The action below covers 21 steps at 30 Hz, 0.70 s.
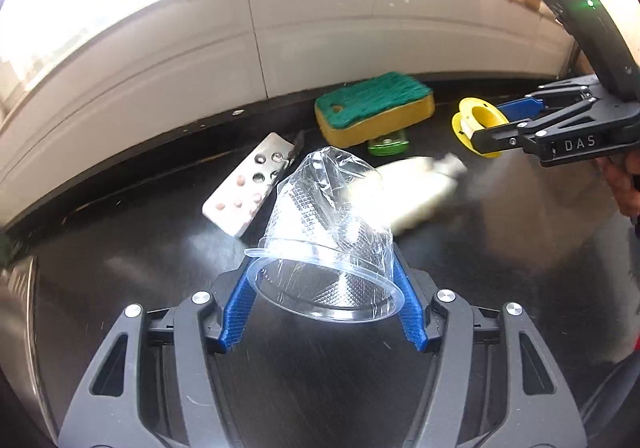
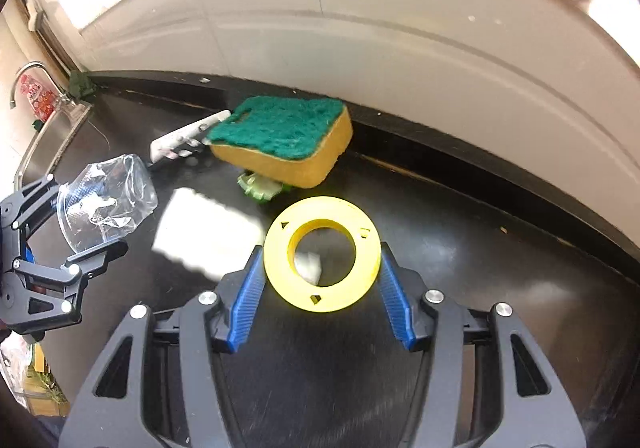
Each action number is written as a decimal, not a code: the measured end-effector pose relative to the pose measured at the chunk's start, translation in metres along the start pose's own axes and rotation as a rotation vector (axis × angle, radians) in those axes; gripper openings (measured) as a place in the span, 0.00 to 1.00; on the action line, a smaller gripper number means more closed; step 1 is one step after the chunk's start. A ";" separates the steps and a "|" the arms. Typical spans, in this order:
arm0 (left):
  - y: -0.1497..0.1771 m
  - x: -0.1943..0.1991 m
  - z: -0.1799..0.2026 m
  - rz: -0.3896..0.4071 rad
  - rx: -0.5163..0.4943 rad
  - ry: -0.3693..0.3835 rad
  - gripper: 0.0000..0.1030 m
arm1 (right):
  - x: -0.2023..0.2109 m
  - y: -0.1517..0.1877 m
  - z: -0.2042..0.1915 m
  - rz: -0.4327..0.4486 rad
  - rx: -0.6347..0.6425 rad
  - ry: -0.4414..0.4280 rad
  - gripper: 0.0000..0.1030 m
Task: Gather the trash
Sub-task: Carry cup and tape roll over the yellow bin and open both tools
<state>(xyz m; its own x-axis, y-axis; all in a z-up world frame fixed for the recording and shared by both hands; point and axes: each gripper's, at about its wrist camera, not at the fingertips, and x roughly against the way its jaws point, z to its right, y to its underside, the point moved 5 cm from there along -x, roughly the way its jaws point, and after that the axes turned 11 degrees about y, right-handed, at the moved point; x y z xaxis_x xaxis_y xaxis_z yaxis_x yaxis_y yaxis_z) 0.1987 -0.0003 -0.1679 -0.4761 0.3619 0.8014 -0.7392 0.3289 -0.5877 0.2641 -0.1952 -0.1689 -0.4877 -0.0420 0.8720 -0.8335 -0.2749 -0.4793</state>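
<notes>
left gripper (image 1: pixel 325 280) clamped on crumpled clear plastic cup (image 1: pixel 324 244), held over black counter (image 1: pixel 120 268) | right gripper (image 2: pixel 322 268) clamped on yellow spool (image 2: pixel 322 260) | beyond: blister pack (image 1: pixel 248 183), white blurred wrapper (image 1: pixel 408 191) | far: green-yellow sponge (image 1: pixel 374 107) atop small green item (image 1: pixel 388 145), near wall

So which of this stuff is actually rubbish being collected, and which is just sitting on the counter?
Part of the job:
- crushed clear plastic cup, held in the left gripper
- yellow empty spool, held in the right gripper
- used pill blister pack, probably trash too

Just lying about, as far as I can tell:
- green-and-yellow sponge
- small green item under the sponge
- tap by the sink
</notes>
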 end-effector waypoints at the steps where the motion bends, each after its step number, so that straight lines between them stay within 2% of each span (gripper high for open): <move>1: 0.002 0.006 0.008 0.004 0.001 -0.006 0.59 | 0.007 0.003 -0.001 0.004 -0.002 0.001 0.53; 6: 0.026 0.045 0.037 0.022 0.017 -0.028 0.59 | 0.054 0.035 -0.003 0.045 -0.032 0.000 0.53; 11: 0.056 0.074 0.072 0.022 0.025 -0.033 0.59 | 0.084 0.068 -0.014 0.060 -0.040 -0.006 0.53; 16: 0.072 0.083 0.091 0.020 0.023 -0.031 0.59 | 0.101 0.099 -0.021 0.061 -0.039 -0.007 0.53; 21: 0.080 0.093 0.102 0.029 0.016 -0.042 0.59 | 0.116 0.114 -0.021 0.076 -0.037 -0.006 0.53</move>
<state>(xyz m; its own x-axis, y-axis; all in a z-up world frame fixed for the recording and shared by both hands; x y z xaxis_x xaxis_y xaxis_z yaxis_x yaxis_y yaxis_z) 0.0465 -0.0297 -0.1295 -0.5167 0.3335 0.7885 -0.7322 0.3052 -0.6089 0.1067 -0.2109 -0.1243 -0.5481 -0.0673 0.8337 -0.8035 -0.2346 -0.5472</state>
